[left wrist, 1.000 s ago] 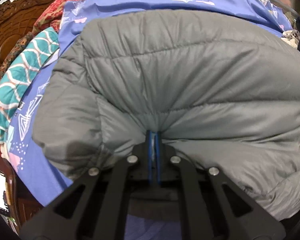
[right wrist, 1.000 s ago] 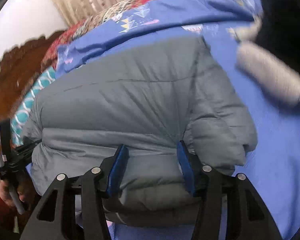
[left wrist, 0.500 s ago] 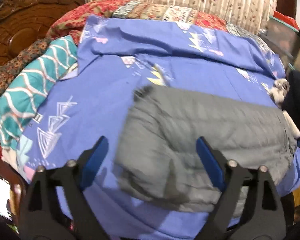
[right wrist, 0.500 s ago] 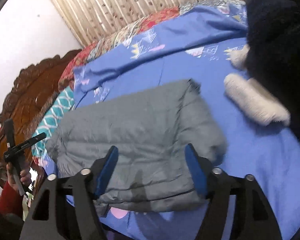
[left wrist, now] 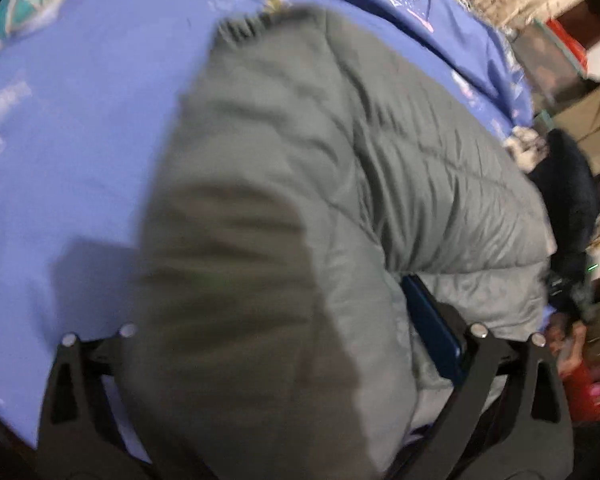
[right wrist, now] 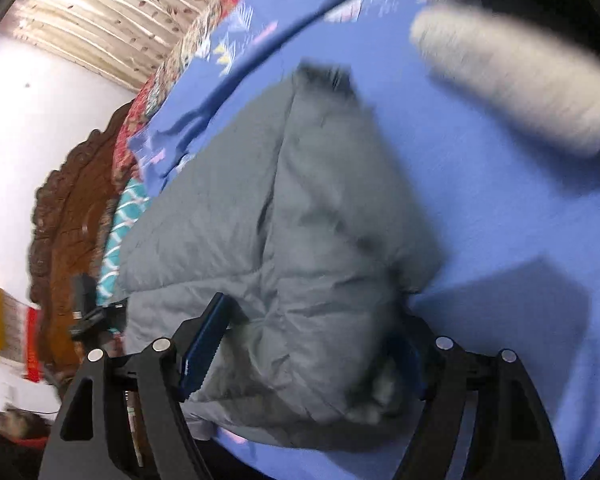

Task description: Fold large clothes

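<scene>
Grey padded jacket (left wrist: 340, 208) lies folded on the blue bedsheet (left wrist: 80, 128), long axis left to right; left gripper (left wrist: 292, 344) and right gripper (right wrist: 300, 344), jaws opening, straddle opposite ends unclamped.

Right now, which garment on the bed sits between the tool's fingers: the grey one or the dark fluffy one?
The grey quilted jacket, folded on the blue sheet. It bulges between both wide-open tools. The dark fluffy garment with cream trim lies apart at the far side.
</scene>
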{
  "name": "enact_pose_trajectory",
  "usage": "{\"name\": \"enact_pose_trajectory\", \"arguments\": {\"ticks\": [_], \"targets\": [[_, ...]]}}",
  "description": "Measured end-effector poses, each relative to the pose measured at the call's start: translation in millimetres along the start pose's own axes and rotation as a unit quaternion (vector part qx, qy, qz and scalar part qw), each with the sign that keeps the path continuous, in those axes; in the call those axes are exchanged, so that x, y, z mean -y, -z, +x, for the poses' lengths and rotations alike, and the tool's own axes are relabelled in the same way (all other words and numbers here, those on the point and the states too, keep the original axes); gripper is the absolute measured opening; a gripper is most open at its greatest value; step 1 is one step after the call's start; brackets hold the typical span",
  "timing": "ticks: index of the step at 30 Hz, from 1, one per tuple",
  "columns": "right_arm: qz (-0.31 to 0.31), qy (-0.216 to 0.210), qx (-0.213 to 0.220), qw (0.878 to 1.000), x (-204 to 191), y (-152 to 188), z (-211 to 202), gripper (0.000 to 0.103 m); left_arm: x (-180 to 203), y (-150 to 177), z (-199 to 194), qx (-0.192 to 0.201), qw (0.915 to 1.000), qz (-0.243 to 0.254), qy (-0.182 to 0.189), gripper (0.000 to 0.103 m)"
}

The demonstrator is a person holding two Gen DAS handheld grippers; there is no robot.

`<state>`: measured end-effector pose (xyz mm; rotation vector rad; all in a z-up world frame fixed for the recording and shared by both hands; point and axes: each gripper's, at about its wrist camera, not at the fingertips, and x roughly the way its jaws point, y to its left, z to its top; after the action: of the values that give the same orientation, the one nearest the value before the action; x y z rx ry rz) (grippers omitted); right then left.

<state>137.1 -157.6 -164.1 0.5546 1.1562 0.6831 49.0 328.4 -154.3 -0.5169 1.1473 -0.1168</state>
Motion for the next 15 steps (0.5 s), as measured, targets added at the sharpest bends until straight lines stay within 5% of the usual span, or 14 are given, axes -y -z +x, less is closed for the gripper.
{"name": "enact_pose_trajectory", "arguments": {"ticks": [3,5,7,10,15], "targets": [[-0.025,0.006,-0.003,1.000,-20,0,18,0.102,5,8,9,0.015,0.9997,-0.016,0.009,0.097],[-0.031,-0.004,-0.020,0.999,-34,-2,29,0.099,12,13,6,0.035,0.9990,-0.024,0.014,0.084],[-0.039,-0.014,-0.040,0.998,-51,-3,40,0.065,18,19,0,0.049,0.9983,-0.025,0.019,0.047],[-0.087,-0.021,-0.025,0.996,-88,-5,34,0.047,20,22,-14,0.061,0.9968,-0.038,0.035,0.022],[-0.165,-0.039,0.021,0.985,-155,-19,6,0.043,32,14,-71,0.126,0.9897,-0.028,0.063,0.017]]}}
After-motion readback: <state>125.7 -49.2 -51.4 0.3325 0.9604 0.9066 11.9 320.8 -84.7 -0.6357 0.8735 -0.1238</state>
